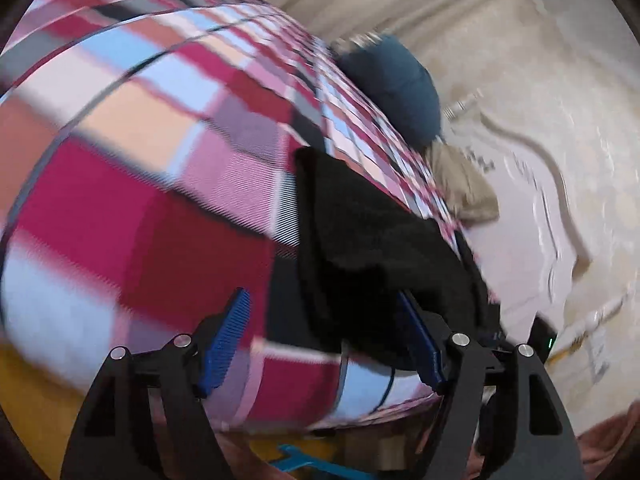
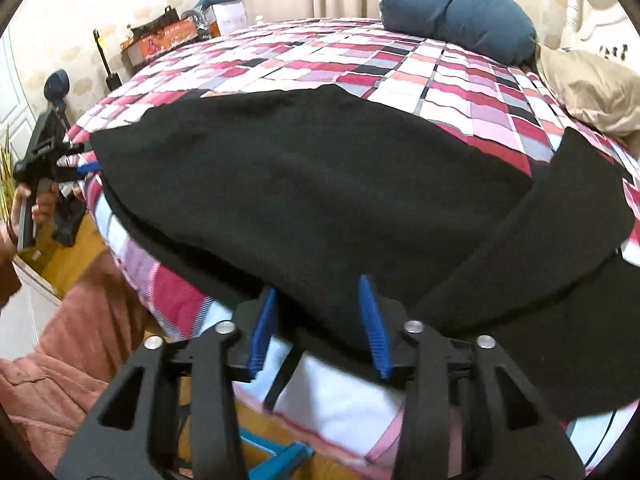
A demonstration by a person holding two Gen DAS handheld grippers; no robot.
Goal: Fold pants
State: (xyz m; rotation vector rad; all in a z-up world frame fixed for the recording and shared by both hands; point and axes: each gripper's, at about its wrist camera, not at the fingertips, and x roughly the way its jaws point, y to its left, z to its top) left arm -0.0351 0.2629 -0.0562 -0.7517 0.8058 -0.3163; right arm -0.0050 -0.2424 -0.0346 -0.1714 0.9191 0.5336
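Black pants [image 2: 304, 184] lie spread across the plaid bedcover [image 2: 400, 64], folded over, with one part [image 2: 560, 232] angled off to the right. My right gripper [image 2: 318, 326] stands open at the bed's near edge; the pants' hem lies between its blue pads [image 2: 374, 328], which do not press on it. In the left wrist view, which is blurred, the pants' end [image 1: 360, 248] reaches down between the wide-apart blue pads [image 1: 228, 340] of my left gripper [image 1: 324, 340], which is open. The right wrist view shows the left gripper [image 2: 86, 168] in a hand at the pants' far left end.
A dark blue pillow [image 2: 460, 12] and a beige pillow [image 2: 592, 88] lie at the head of the bed. Boxes and clutter [image 2: 168, 36] stand beyond the bed's far left side. A pink sleeve [image 2: 68, 340] and a blue object [image 2: 276, 456] on the wooden floor show below.
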